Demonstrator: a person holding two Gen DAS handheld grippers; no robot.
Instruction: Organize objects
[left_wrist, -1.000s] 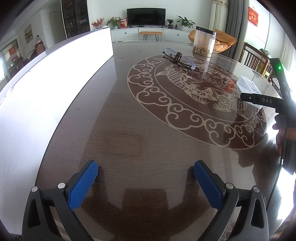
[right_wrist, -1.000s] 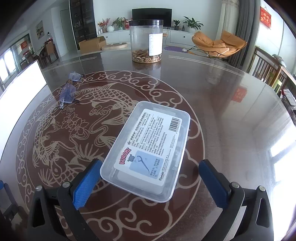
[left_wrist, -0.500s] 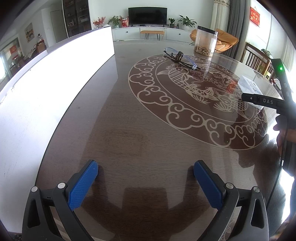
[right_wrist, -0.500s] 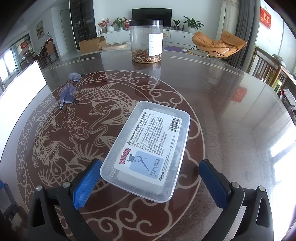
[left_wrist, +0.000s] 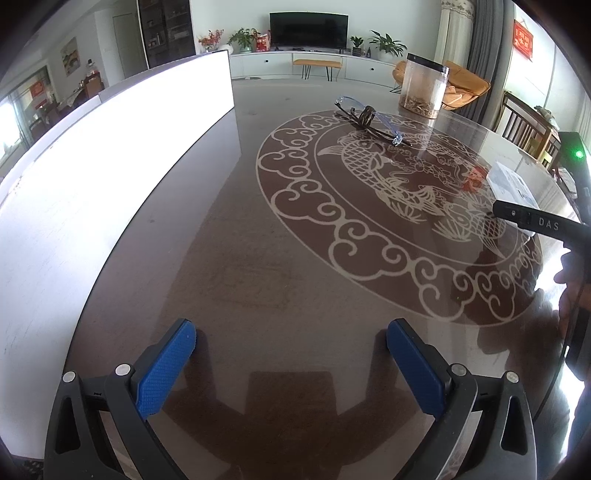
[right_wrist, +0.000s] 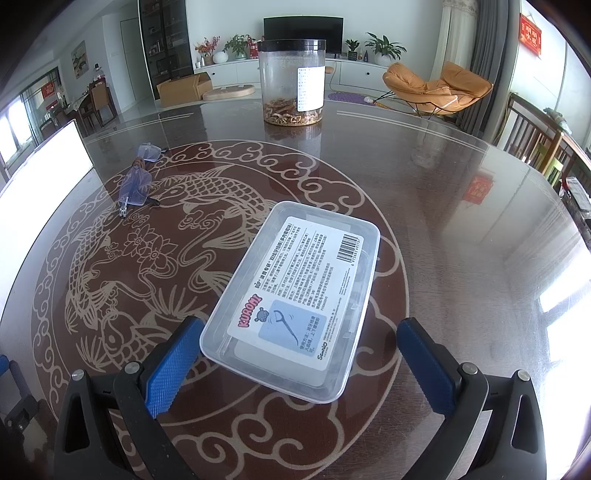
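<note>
A clear plastic box (right_wrist: 295, 295) with a labelled lid lies flat on the dark round table (right_wrist: 461, 258). My right gripper (right_wrist: 299, 347) is open, its blue pads either side of the box's near end, not touching it. Folded glasses (right_wrist: 136, 182) with blue-tinted lenses lie to the left, and a clear jar (right_wrist: 291, 81) with a black lid stands at the far side. My left gripper (left_wrist: 291, 354) is open and empty over bare table. In the left wrist view the glasses (left_wrist: 369, 118), the jar (left_wrist: 424, 86) and the box (left_wrist: 511, 182) lie ahead and right.
A white panel (left_wrist: 110, 155) stands along the table's left edge. The right hand-held gripper's body (left_wrist: 546, 225) shows at the right of the left wrist view. Wooden chairs (right_wrist: 535, 136) stand at the table's right side.
The left wrist view has shifted slightly. The right gripper and the box have not moved.
</note>
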